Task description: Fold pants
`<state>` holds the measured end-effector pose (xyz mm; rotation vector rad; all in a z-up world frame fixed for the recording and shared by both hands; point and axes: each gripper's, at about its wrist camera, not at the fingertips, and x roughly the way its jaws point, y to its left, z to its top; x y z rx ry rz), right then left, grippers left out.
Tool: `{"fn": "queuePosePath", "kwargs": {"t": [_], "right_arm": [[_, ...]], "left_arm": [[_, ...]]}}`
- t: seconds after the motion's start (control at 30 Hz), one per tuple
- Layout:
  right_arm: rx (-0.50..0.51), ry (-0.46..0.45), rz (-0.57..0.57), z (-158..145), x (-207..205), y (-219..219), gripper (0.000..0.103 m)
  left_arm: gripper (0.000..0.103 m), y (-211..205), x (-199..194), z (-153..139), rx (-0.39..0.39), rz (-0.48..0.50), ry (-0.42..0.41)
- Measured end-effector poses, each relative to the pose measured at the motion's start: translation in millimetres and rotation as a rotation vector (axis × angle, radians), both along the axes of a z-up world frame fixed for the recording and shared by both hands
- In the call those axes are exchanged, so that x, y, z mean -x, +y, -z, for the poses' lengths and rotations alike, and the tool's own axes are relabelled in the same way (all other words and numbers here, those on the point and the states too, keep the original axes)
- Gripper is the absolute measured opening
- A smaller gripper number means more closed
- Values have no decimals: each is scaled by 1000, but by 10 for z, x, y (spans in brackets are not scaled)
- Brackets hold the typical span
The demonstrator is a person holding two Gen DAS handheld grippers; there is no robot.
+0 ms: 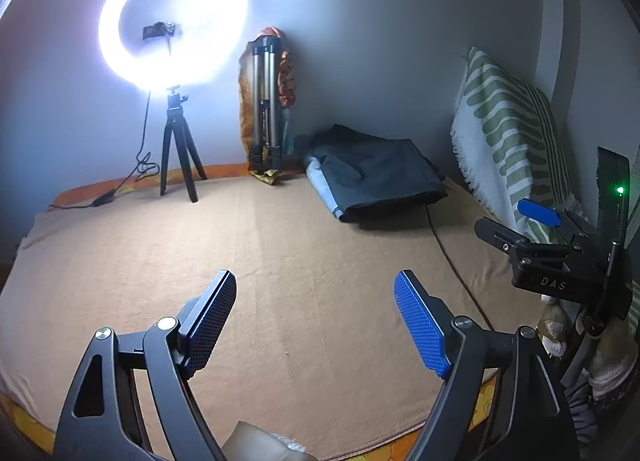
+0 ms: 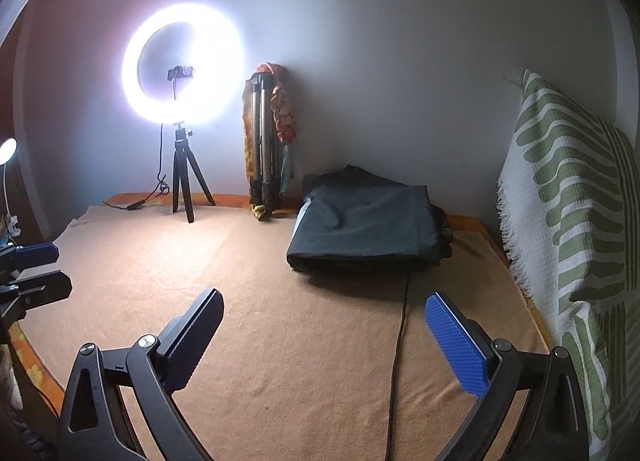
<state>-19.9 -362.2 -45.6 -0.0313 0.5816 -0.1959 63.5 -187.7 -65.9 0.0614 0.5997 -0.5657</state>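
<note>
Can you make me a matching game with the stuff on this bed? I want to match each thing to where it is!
Things:
1. ring light
2. folded dark pants
3. striped pillow
4. folded silver tripod

Places:
A. along the right side of the bed
B. lying flat near the back wall
C. glowing on a small black tripod, back left
D. leaning upright against the wall

Pairs: 1-C, 2-B, 3-A, 4-D

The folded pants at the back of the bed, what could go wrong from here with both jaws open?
1. A dark cable runs over the blanket up to the folded pants; the right gripper may snag it.
2. The stack lies near the striped pillow and wall, so a reach could bump them.
3. Grabbing one layer might undo the fold. The left gripper is also empty.
</note>
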Motion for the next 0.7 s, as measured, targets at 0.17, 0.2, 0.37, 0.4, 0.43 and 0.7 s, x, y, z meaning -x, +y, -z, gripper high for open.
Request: {"fn": "queuePosePath", "kwargs": {"t": [0.17, 0.2, 0.37, 0.4, 0.43, 0.7], "right_arm": [[-6, -1, 1, 5, 5, 1, 103], [-6, -1, 2, 7, 6, 2, 103], [-5, 1, -1, 12, 18, 0, 103], [-4, 1, -1, 13, 22, 0, 103], [-3, 1, -1, 14, 20, 0, 103], [0, 9, -5, 36, 5, -5, 103]], "left_arm": [[87, 3, 49, -15, -15, -13, -27], [87, -1, 55, -16, -23, -16, -29], [87, 24, 30, -1, -17, -29, -10], [87, 29, 25, 3, -17, -33, -8], [87, 31, 23, 7, -17, -35, -7], [87, 67, 33, 14, -21, -53, -19]]}}
